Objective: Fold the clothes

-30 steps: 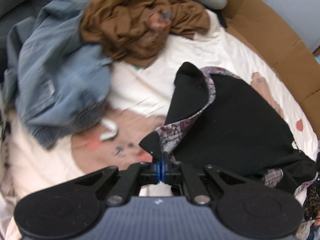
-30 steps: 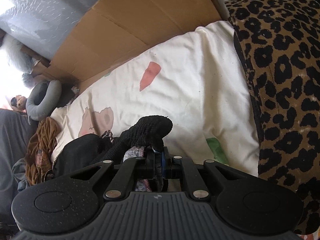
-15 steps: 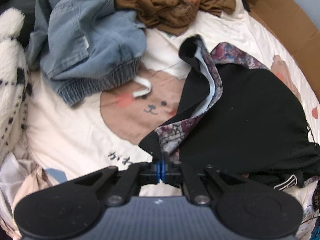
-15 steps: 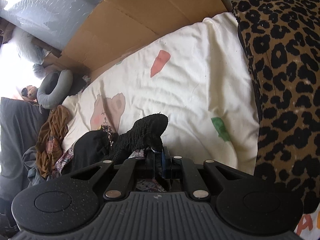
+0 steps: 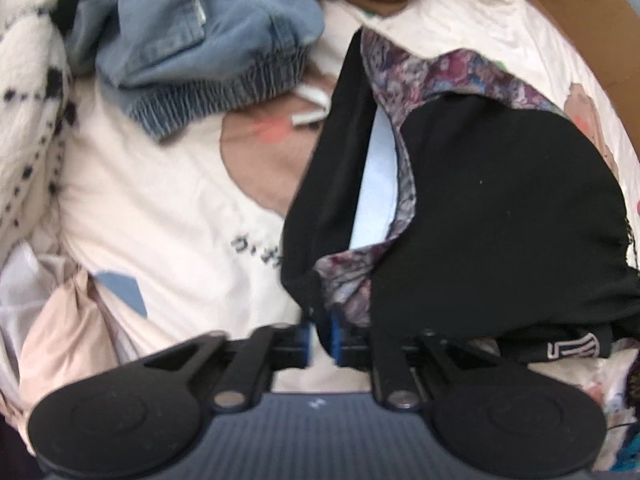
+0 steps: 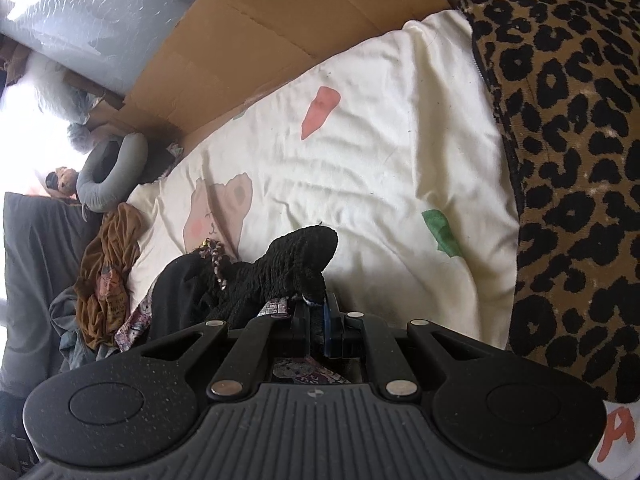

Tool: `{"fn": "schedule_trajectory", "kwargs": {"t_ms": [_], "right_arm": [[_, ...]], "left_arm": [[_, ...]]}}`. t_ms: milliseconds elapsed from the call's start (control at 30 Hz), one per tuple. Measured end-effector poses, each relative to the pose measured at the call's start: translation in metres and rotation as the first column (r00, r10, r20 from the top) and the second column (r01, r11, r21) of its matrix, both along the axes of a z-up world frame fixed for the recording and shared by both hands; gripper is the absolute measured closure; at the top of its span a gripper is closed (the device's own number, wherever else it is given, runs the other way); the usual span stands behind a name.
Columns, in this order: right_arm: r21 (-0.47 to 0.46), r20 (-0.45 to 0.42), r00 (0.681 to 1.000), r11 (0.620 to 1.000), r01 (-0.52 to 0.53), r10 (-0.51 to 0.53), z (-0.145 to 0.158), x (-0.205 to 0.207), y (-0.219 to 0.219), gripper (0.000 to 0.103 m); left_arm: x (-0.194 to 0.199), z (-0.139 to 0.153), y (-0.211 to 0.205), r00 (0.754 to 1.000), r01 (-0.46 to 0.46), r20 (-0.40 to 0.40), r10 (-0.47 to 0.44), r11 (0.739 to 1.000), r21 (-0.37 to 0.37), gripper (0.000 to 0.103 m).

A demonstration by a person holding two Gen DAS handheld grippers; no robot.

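Both grippers are pinched tight on the black garment (image 5: pixel 500 216): the left gripper (image 5: pixel 320 334) has a hem corner where the floral lining (image 5: pixel 404 80) peeks out, and the right gripper (image 6: pixel 318 316) has a ribbed black edge. The garment hangs between them, half bunched over the sheet (image 5: pixel 160 200), right by the denim (image 5: pixel 200 28). If this is the spread-out step, I'd pull the two corners apart until the edge goes taut, keep them level, and lay it down well away from the denim and the brown top (image 6: pixel 108 272) so nothing gets caught.

One black garment (image 5: pixel 500 216), one denim piece (image 5: pixel 208 36), one brown top (image 6: pixel 108 272), two grippers (image 5: pixel 320 330).
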State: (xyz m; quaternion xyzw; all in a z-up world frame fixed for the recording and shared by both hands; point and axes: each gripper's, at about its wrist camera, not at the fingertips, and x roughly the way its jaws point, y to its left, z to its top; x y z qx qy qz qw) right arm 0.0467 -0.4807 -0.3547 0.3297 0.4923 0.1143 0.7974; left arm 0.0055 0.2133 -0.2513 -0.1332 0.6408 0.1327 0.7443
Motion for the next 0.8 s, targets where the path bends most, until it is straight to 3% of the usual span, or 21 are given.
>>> {"fn": "schedule_trajectory", "kwargs": {"t_ms": [200, 367, 800], "right_arm": [[0.000, -0.003, 1.000, 1.000, 0.008, -0.008, -0.002, -0.001, -0.001, 0.099], [-0.007, -0.007, 1.000, 1.000, 0.006, -0.007, -0.003, -0.002, -0.002, 0.099], [-0.017, -0.034, 0.999, 1.000, -0.012, 0.011, -0.008, -0.007, -0.002, 0.099]], "left_arm": [[0.014, 0.018, 0.009, 1.000, 0.001, -0.002, -0.001, 1.000, 0.019, 0.068], [0.036, 0.026, 0.012, 1.000, 0.017, 0.016, -0.017, 0.999, 0.031, 0.066], [0.128, 0.002, -0.033, 0.982, 0.161, 0.098, -0.164, 0.986, 0.036, 0.066]]}}
